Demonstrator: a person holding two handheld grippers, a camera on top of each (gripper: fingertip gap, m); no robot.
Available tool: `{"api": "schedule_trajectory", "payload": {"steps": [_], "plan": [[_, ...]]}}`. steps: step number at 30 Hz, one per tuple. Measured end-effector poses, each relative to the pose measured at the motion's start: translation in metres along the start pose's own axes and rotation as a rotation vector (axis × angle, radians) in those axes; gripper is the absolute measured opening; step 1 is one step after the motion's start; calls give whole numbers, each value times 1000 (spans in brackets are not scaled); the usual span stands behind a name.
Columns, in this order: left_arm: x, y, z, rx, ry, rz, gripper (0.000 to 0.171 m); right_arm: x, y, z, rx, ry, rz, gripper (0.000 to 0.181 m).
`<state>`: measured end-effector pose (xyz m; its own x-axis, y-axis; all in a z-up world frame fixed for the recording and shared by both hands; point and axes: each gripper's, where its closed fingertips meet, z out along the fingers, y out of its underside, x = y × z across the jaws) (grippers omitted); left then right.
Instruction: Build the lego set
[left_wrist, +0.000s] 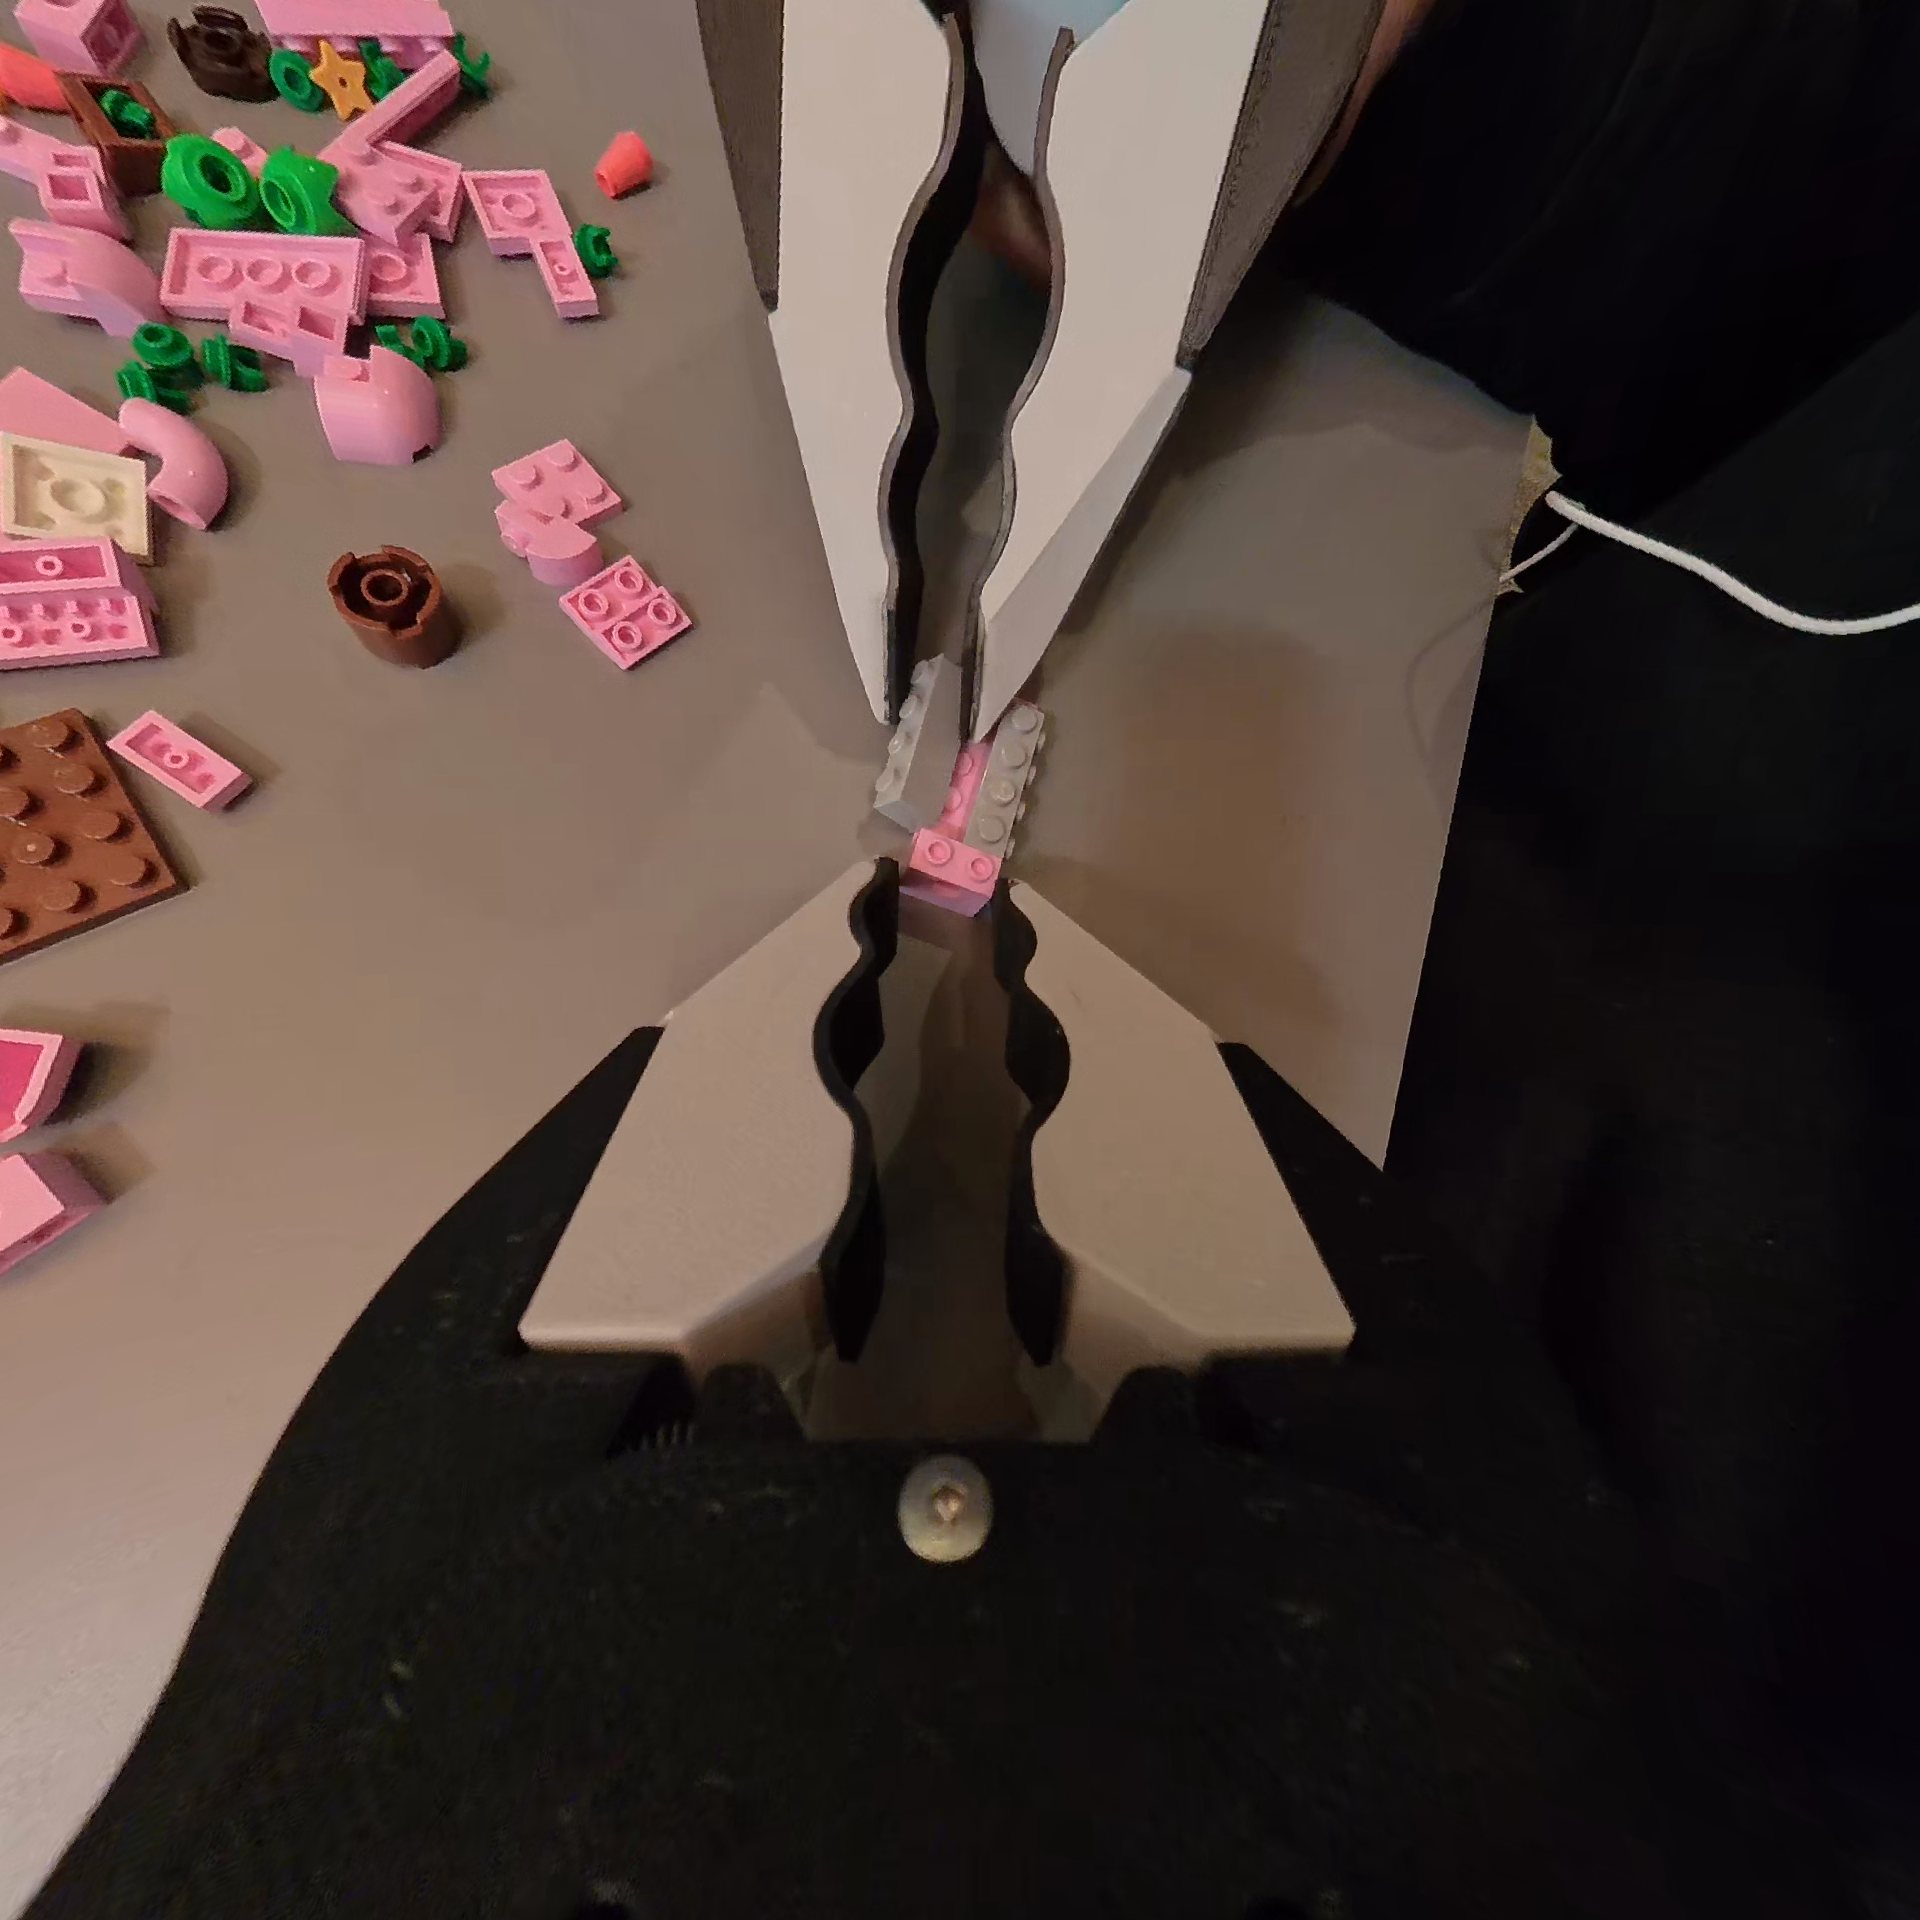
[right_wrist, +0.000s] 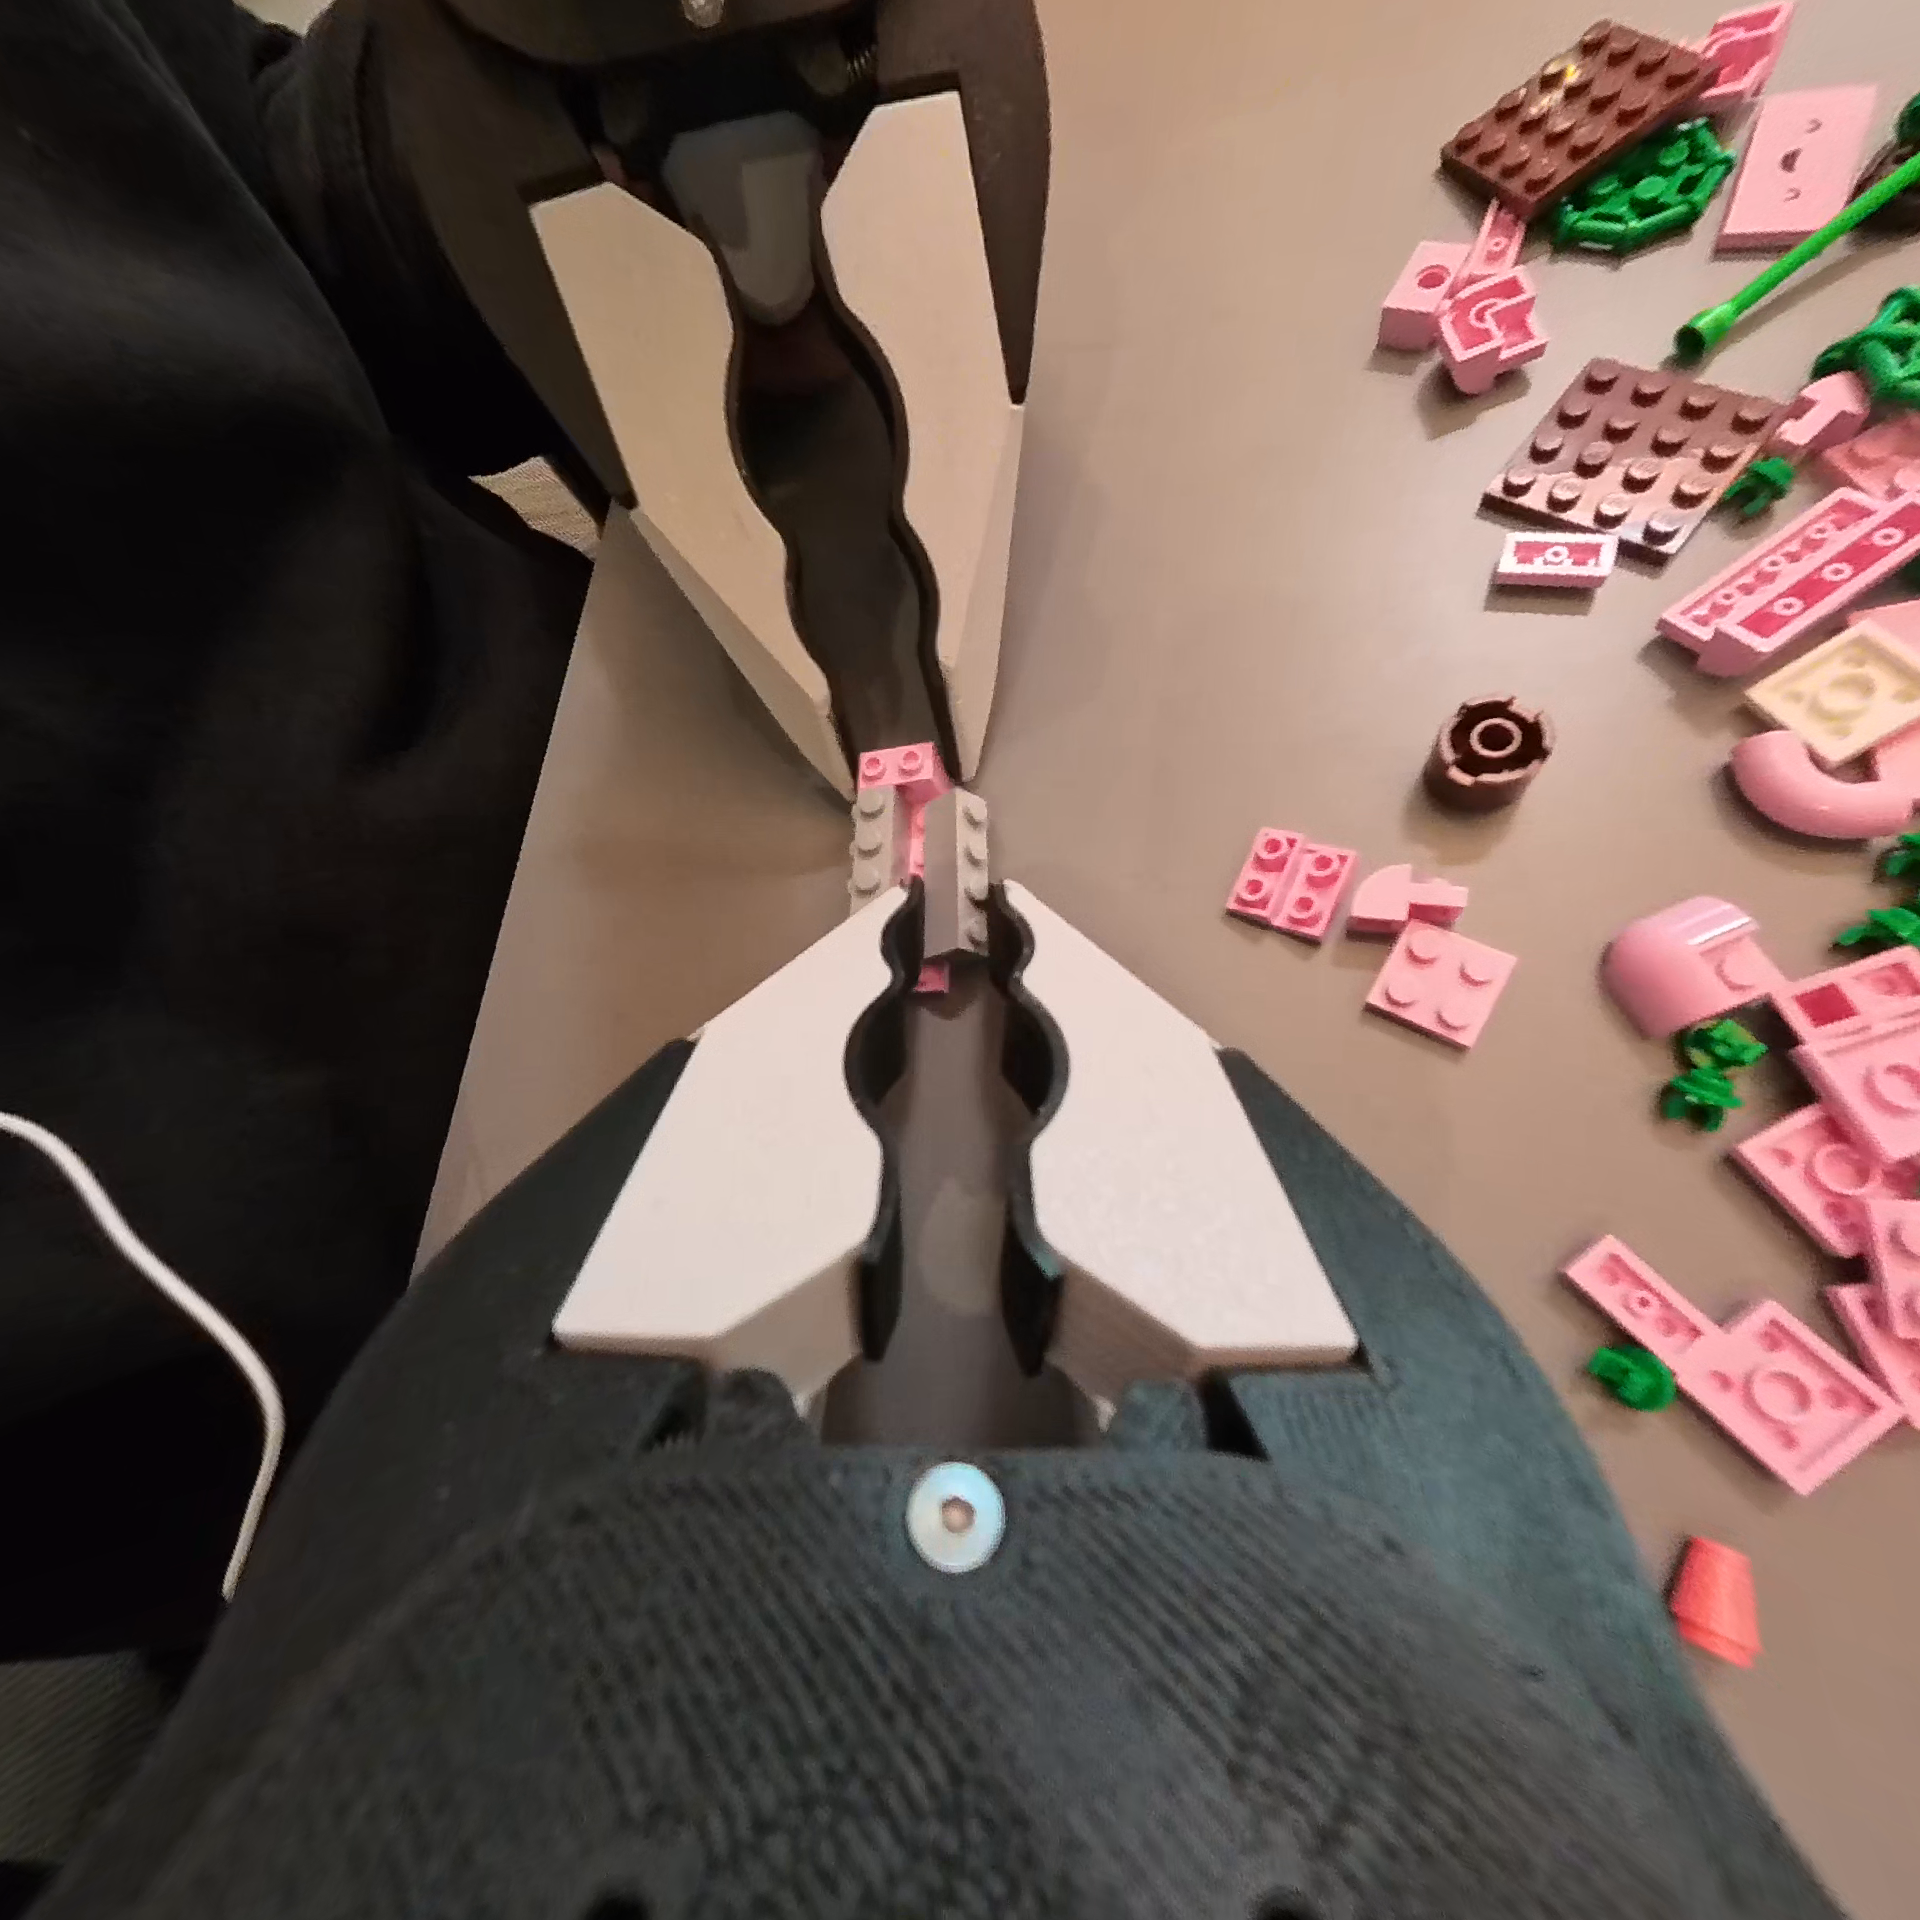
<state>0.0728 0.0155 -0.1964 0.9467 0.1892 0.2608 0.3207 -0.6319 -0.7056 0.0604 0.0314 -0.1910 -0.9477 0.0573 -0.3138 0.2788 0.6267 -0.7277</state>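
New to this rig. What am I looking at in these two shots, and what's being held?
There is no robot: a person holds a pair of hand tongs in each hand, with a camera on each looking along its fingers. The left wrist view shows the left tongs gripping a small pink-and-grey assembly. The right wrist view shows the right tongs pinching a grey brick against that assembly. Each view also shows the other tongs opposite. Loose pink, green and brown pieces, including a brown round brick, lie on the grey table.
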Motion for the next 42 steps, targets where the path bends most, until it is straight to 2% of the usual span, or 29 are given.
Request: {"api": "schedule_trajectory", "payload": {"steps": [9, 23, 32, 33, 42], "plan": [[0, 0, 0, -1, -4, 5, 16, -6, -5, -1, 26, 12, -103, 11], [0, 0, 0, -1, -5, 4, 16, -10, -6, -2, 34, -16, -100, 16], [-1, 0, 0, -2, -7, 3, 14, -16, -6, -3, 38, -49, -119, 10], [-1, 1, 0, -4, -7, 3, 9, -16, -5, -3, 33, -52, -121, 9], [0, 1, 0, -5, -6, 4, 9, -16, -3, -1, 20, -33, -139, 7]]}}
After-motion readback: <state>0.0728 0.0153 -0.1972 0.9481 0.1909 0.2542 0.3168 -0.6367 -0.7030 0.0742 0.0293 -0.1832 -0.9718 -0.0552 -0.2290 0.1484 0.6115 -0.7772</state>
